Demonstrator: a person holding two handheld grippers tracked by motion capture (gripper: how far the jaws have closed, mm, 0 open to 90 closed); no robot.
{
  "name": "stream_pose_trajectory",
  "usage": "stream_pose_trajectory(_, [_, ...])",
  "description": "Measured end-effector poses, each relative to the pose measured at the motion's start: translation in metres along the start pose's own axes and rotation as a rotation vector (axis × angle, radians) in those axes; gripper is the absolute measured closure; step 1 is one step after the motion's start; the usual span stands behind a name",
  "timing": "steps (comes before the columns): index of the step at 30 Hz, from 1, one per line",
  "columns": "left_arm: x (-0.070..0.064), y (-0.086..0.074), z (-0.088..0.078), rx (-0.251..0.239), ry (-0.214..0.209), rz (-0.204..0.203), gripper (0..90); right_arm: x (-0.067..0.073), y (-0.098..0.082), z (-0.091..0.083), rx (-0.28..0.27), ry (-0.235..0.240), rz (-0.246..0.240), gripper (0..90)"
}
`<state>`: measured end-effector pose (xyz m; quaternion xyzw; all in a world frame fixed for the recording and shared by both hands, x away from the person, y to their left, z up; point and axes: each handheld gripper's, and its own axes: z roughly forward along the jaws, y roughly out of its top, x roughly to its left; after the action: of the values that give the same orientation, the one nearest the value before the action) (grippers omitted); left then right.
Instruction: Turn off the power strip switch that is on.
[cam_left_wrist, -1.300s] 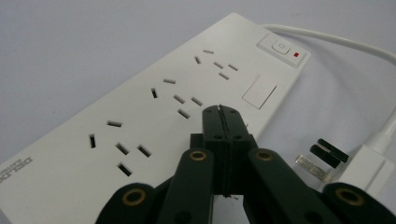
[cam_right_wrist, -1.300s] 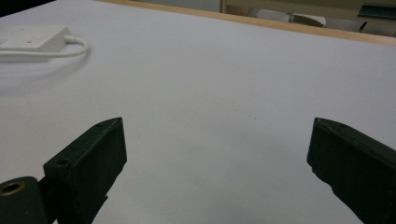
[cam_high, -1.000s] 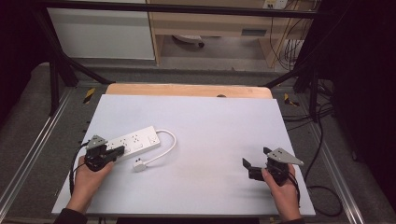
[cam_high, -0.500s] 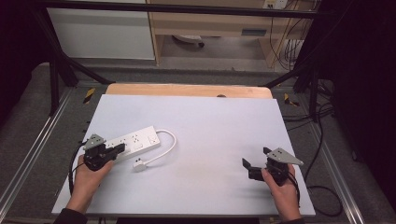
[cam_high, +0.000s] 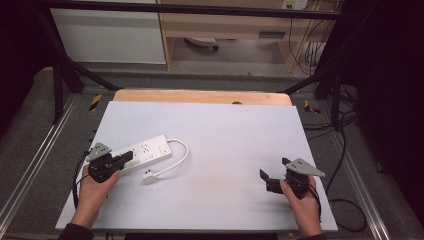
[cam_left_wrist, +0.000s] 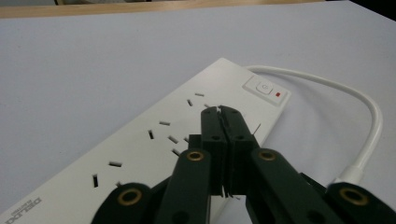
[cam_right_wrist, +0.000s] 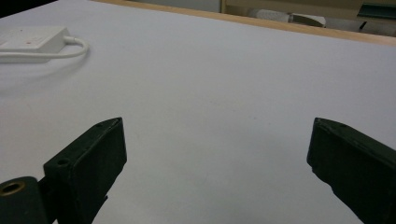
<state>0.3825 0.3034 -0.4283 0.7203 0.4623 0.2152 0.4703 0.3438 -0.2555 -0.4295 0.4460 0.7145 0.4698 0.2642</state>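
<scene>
At near left, over the rigid, light, slick power strip, left tongs closed empty; right tongs gaped wide, empty; best gripped across narrow sides.

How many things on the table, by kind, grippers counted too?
Power strip with cord and plug: 1
Gripper: 2, the left gripper shut over the strip, the right gripper open
Total: 3
</scene>
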Motion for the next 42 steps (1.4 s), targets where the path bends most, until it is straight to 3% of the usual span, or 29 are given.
stream_pose_trajectory(4, [0.000, 0.000, 0.001, 0.000, 0.017, 0.005, 80.5, 0.000, 0.000, -0.001, -0.003, 0.002, -0.002, 5.2])
stream_pose_trajectory(10, [-0.001, 0.000, 0.001, -0.013, 0.020, 0.003, 76.0, 0.000, 0.000, 0.000, -0.004, 0.004, -0.004, 5.2])
stream_pose_trajectory(11, [-0.001, 0.001, 0.000, -0.022, 0.023, -0.005, 67.2, 0.001, 0.000, 0.000, -0.002, 0.006, -0.005, 5.2])
stream_pose_trajectory(15, [-0.003, 0.003, -0.001, -0.060, 0.031, -0.011, 60.8, 0.000, 0.000, 0.000, -0.001, 0.004, -0.005, 5.2])
stream_pose_trajectory(23, [-0.008, 0.006, -0.001, -0.096, 0.054, -0.036, 31.2, 0.000, 0.000, 0.000, -0.002, 0.006, -0.005, 5.1])
stream_pose_trajectory(27, [-0.008, 0.007, -0.001, -0.104, 0.061, -0.041, 23.2, 0.000, 0.000, 0.000, -0.002, 0.003, -0.001, 5.2])
stream_pose_trajectory(30, [-0.008, 0.009, -0.002, -0.136, 0.070, -0.047, 13.4, 0.000, 0.000, 0.000, -0.001, 0.007, -0.004, 5.1])
stream_pose_trajectory(35, [-0.008, 0.010, -0.004, -0.161, 0.076, -0.054, 6.9, 0.000, 0.000, 0.000, -0.001, 0.005, 0.000, 5.1])
stream_pose_trajectory(42, [-0.009, 0.012, -0.008, -0.201, 0.090, -0.047, 6.7, 0.000, 0.000, 0.000, -0.003, 0.005, -0.003, 5.1])
